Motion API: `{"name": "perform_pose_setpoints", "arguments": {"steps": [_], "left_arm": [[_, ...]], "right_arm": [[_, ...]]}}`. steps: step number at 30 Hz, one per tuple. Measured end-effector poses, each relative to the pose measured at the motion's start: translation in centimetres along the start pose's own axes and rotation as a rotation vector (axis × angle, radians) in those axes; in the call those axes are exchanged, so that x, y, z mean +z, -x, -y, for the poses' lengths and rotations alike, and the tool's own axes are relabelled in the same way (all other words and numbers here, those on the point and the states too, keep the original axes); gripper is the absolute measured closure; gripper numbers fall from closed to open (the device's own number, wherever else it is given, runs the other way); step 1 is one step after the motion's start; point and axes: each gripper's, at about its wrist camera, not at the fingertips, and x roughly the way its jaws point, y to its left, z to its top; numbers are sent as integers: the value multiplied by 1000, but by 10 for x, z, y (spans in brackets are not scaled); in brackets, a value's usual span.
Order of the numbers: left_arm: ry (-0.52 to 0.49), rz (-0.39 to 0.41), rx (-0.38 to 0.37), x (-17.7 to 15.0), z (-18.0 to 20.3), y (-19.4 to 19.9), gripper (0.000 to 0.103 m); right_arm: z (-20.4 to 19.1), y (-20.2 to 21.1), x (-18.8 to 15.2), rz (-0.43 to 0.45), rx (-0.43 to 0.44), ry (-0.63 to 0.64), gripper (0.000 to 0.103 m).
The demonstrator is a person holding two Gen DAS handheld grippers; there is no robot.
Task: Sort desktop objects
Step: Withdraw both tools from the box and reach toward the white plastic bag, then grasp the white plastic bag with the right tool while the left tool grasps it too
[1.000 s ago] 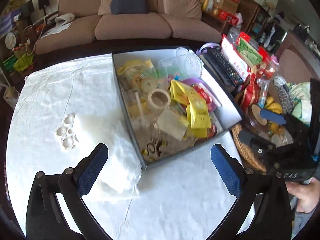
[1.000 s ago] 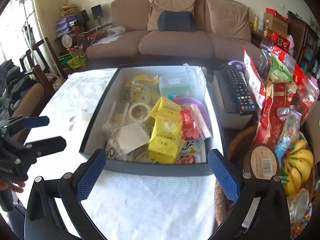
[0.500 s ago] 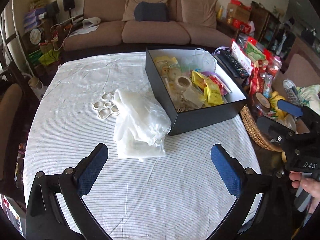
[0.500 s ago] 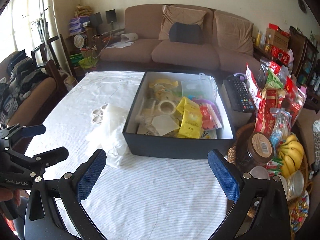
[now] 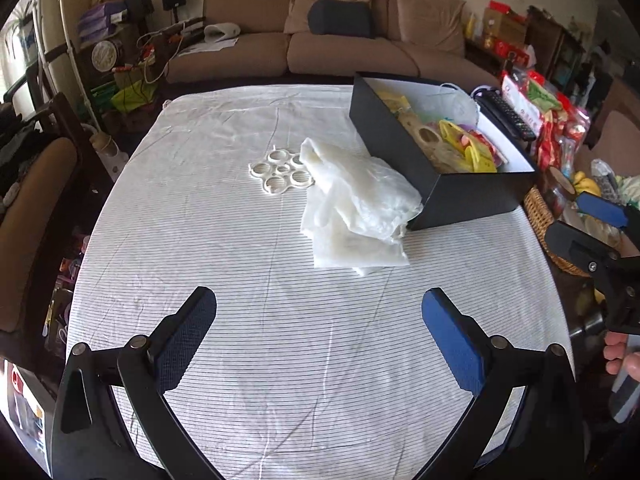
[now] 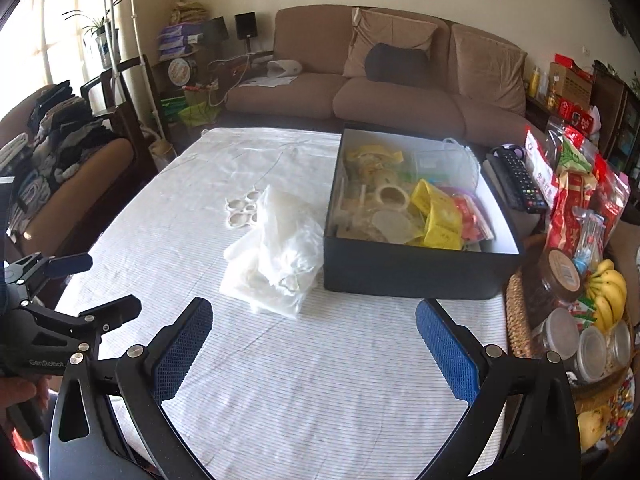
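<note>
Both hand-held grippers, left (image 5: 319, 332) and right (image 6: 314, 338), hung spread wide and empty over the near, bare part of the desk (image 5: 224, 264), well apart from everything.

Judged step: between picks, nothing yet chosen.

Loose items: crumpled white plastic bag (image 5: 356, 204), touching the black box (image 6: 404, 268) w/ sorted bits; white six-ring holder (image 5: 280, 172) just beside the bag, partly under it.

Bag's long axis ran near-to-far, roughly along the box's left wall.

Next move prob. needs a reach fwd, fingers straddling a raised fold.
</note>
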Motion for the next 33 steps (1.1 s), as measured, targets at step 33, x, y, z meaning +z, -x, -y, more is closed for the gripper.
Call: {"name": "perform_pose_setpoints", "arguments": {"steps": [33], "left_arm": [[304,-231,-319,71,-57,-226,0]], "right_arm": [[64,-182,-50,1,509,-826,3]]}}
